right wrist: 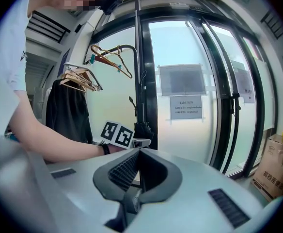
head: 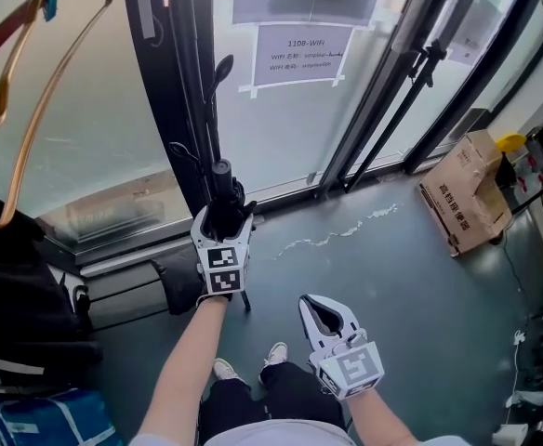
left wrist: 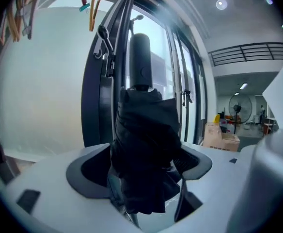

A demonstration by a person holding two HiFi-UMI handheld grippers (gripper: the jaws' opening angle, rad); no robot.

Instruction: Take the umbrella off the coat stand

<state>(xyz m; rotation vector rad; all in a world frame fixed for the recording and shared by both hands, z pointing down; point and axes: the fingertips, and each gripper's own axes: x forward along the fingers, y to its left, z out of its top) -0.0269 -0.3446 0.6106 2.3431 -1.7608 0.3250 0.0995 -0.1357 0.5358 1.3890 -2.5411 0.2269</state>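
Observation:
A folded black umbrella [head: 222, 204] stands upright with its cylindrical handle [head: 220, 169] on top, right against the black coat stand [head: 204, 110]. My left gripper [head: 223, 223] is around the umbrella's bunched fabric [left wrist: 144, 154]. Its jaws stand wide, one on each side, with a gap showing at the left pad, so it is open. I cannot see what the umbrella hangs from. My right gripper [head: 314, 305] hangs lower and to the right over the floor, shut with nothing in it [right wrist: 137, 152].
Wooden hangers [head: 20, 110] and a black garment [head: 11, 277] hang at the left, with a blue bag [head: 39, 421] below them. Glass doors with a paper sign [head: 304, 54] stand behind the coat stand. A cardboard box [head: 467, 193] lies on the floor at the right.

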